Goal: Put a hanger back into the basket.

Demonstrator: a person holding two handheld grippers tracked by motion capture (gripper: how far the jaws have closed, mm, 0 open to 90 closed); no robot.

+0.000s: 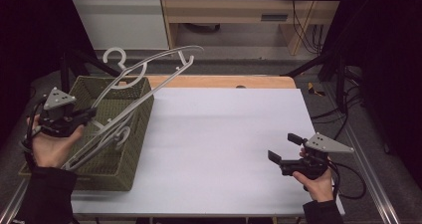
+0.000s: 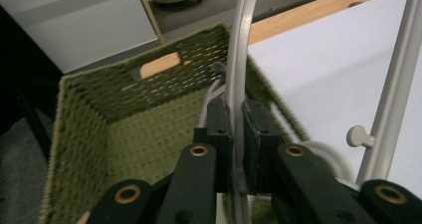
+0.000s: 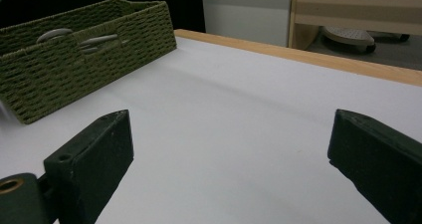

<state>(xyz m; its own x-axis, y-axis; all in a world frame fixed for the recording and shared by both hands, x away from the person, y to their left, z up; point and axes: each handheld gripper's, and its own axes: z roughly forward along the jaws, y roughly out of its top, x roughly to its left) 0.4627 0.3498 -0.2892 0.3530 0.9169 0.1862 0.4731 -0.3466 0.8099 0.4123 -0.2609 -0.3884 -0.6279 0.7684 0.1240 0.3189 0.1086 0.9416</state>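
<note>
The left claw [image 1: 89, 115] is clamped on a pale grey plastic hanger [image 1: 149, 82], its two black jaws pressed from either side onto one of the hanger's thin bars, as the left gripper view shows up close [image 2: 238, 134]. The hanger is held tilted above the green woven basket [image 1: 130, 157], its hook [image 1: 115, 56] high beyond the basket's far end and its lower end down near the person's left hand [image 1: 50, 147]. A second pale hanger [image 1: 119, 134] lies inside the basket under the lifted one (where exactly the two touch cannot be made out). The basket sits at the left edge of the white counter [image 1: 219, 134], partly overhanging it, and the right gripper view shows its woven side wall [image 3: 89, 59] with pale hanger parts at the rim. The right claw [image 1: 284, 147] is held just above the counter's near right corner in the person's right hand [image 1: 318, 184], well apart from the basket; its jaws stand wide apart with nothing between them but bare counter [image 3: 229, 134].
</note>
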